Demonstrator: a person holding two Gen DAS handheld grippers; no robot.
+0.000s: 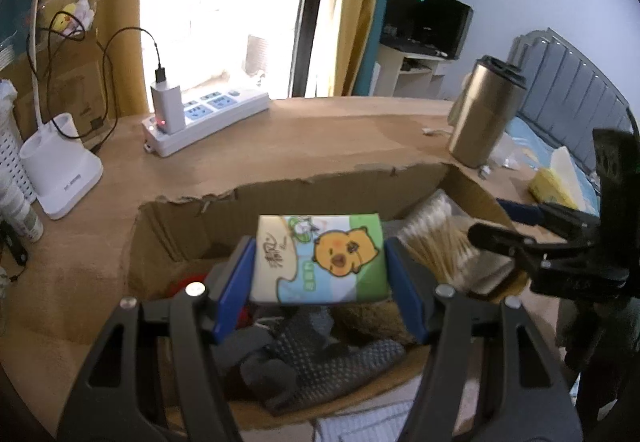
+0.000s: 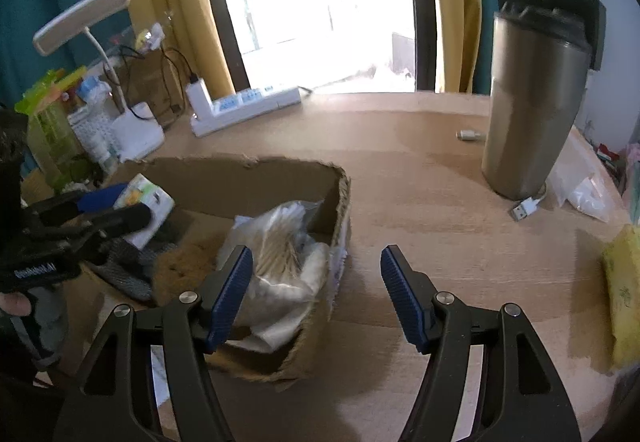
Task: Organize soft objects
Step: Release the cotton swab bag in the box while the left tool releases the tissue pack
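While left tool (image 1: 320, 262) clamps tissue pack (image 1: 320, 258) above cardboard box (image 1: 188, 226), right tool (image 2: 316, 294) hangs apart, empty. Beneath left tool: gloves (image 1: 320, 362), cotton swab bag (image 1: 436, 242) already boxed. Left: release pack; yellow item (image 2: 624, 294) right of right tool, on bench (image 2: 420, 178).

Your left gripper (image 1: 320, 274) holds a tissue pack (image 1: 320, 258) over the cardboard box (image 1: 340, 182), above the gloves (image 1: 332, 362) lying inside. A bag of cotton swabs (image 2: 280, 254) sits in the box's right end, in front of your right gripper (image 2: 316, 290). Behind the box, a power strip (image 1: 208, 114) lies on the table (image 2: 420, 182) by the window; a lamp base (image 1: 64, 170) stands to the left, a tumbler (image 2: 532, 114) to the right.
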